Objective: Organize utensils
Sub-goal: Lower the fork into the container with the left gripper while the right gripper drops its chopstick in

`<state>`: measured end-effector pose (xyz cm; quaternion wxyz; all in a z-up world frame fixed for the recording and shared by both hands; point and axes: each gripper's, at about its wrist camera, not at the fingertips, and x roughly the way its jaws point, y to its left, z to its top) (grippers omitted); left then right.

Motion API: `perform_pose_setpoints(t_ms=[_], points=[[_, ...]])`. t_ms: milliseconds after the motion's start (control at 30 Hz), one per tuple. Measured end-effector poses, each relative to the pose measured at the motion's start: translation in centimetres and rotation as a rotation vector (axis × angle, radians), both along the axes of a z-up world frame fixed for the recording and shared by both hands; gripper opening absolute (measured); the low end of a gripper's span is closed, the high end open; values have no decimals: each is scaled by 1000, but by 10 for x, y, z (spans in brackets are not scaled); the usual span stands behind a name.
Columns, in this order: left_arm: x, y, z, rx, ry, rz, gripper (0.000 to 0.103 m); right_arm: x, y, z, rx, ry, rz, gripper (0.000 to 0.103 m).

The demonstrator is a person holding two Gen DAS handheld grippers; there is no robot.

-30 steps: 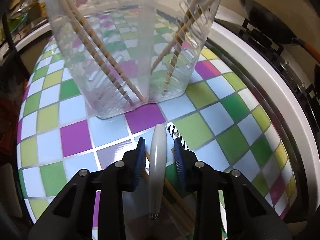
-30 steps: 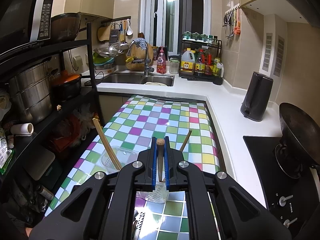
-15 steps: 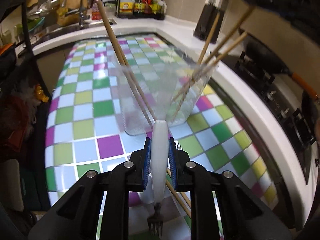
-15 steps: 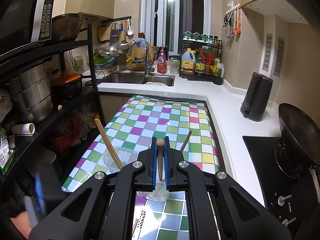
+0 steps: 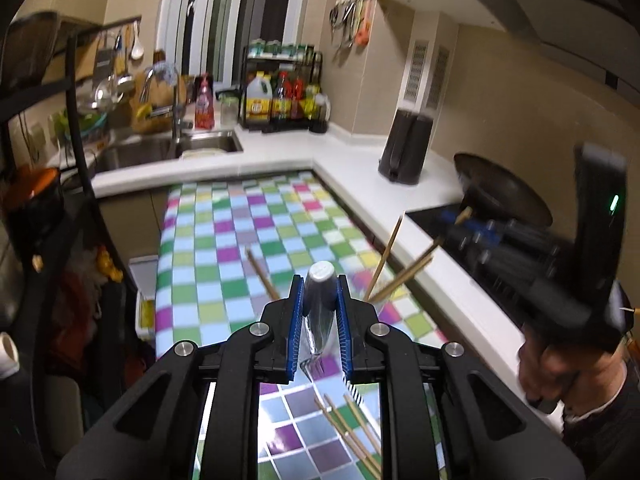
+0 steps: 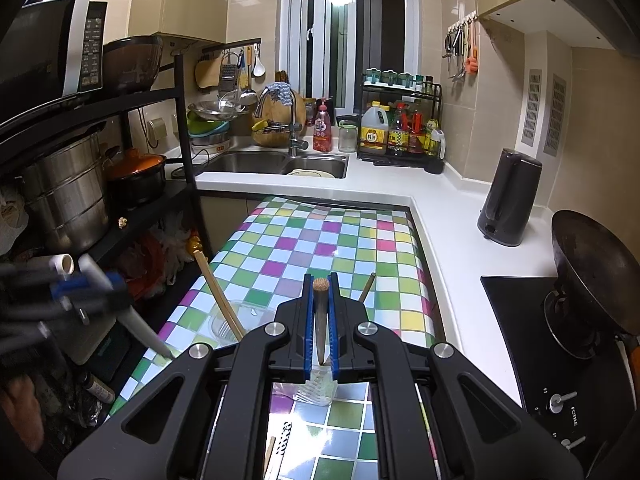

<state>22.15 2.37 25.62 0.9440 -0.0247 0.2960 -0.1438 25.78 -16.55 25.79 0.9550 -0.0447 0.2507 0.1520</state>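
My left gripper (image 5: 319,304) is shut on a white-handled fork (image 5: 319,280), lifted well above the checkered table (image 5: 224,256), tines hanging down toward me. The clear plastic utensil holder (image 6: 236,322) stands on the table below, with wooden chopsticks (image 5: 394,272) leaning out of it. My right gripper (image 6: 320,320) is shut on a wooden chopstick (image 6: 320,285), held upright over the holder. It shows blurred in the left wrist view (image 5: 464,226). The left gripper with the fork shows blurred at the left edge of the right wrist view (image 6: 92,288).
Loose chopsticks (image 5: 352,436) lie on the table near me. A white counter (image 6: 440,216) wraps the table, with a sink (image 6: 276,162), black kettle (image 6: 508,200), wok (image 6: 592,276) on the stove at right, and a black shelf rack (image 6: 120,184) at left.
My left gripper closed on the white-handled fork and lifted it high off the table, tilting up to face the kitchen. The right gripper kept holding its chopstick in place.
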Motion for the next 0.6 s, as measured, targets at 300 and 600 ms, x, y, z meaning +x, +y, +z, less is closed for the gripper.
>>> perform_pose_setpoints(t_ms=[300,600], points=[[46,-15,38,-4,-96,11,16,5,1,2,0,10,0,6],[88,-29,-23,21,-36,3,16,19,4,-15,3,53,7,6]])
